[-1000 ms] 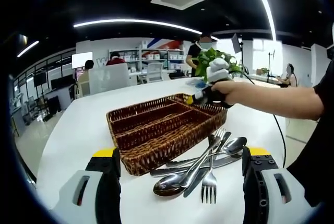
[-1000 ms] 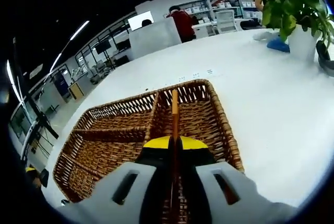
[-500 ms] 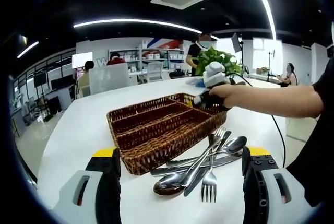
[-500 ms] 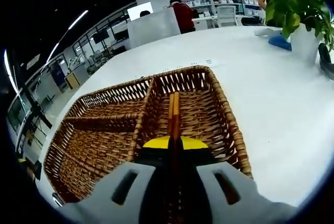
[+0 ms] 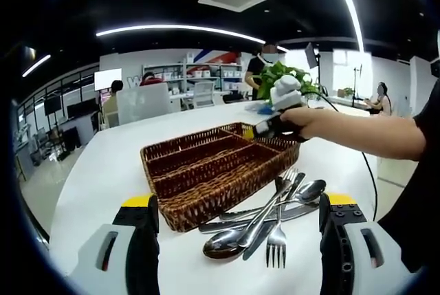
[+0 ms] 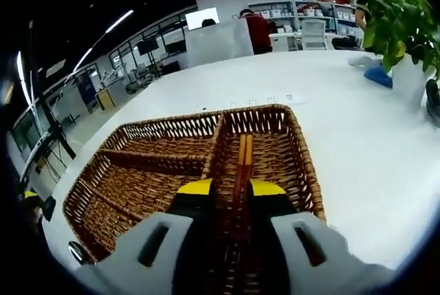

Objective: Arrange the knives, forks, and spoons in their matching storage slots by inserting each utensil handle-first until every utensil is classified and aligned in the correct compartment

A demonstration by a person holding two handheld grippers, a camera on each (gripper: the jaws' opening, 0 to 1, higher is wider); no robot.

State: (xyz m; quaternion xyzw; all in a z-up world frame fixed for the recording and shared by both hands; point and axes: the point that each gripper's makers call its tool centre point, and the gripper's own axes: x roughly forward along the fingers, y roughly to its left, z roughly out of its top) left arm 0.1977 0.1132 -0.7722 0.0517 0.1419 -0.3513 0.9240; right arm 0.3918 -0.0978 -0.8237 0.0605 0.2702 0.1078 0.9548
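A brown wicker basket (image 5: 206, 205) with several compartments stands mid-table. A loose pile of spoons, forks and knives (image 5: 265, 223) lies against its near right side. My left gripper (image 5: 238, 202) hangs open just in front of the pile, its jaws wide apart and holding nothing. A person's hand holds my right gripper (image 5: 265, 128) over the basket's far right corner. In the right gripper view, a pair of wooden chopsticks (image 6: 242, 161) runs along the right-hand compartment of the basket (image 6: 307, 178). My right gripper (image 6: 232, 188) has its jaws parted a little to either side of the sticks.
A potted green plant (image 5: 292, 75) (image 6: 399, 27) stands on the white table beyond the basket, with a blue item (image 6: 378, 75) beside it. The person's forearm (image 5: 357, 130) reaches in from the right. People, chairs and shelves stand far behind.
The right gripper dipped into the far right compartment and has come up slightly. Its jaws, shut on the chopsticks before, now stand a little apart. The left gripper has not moved.
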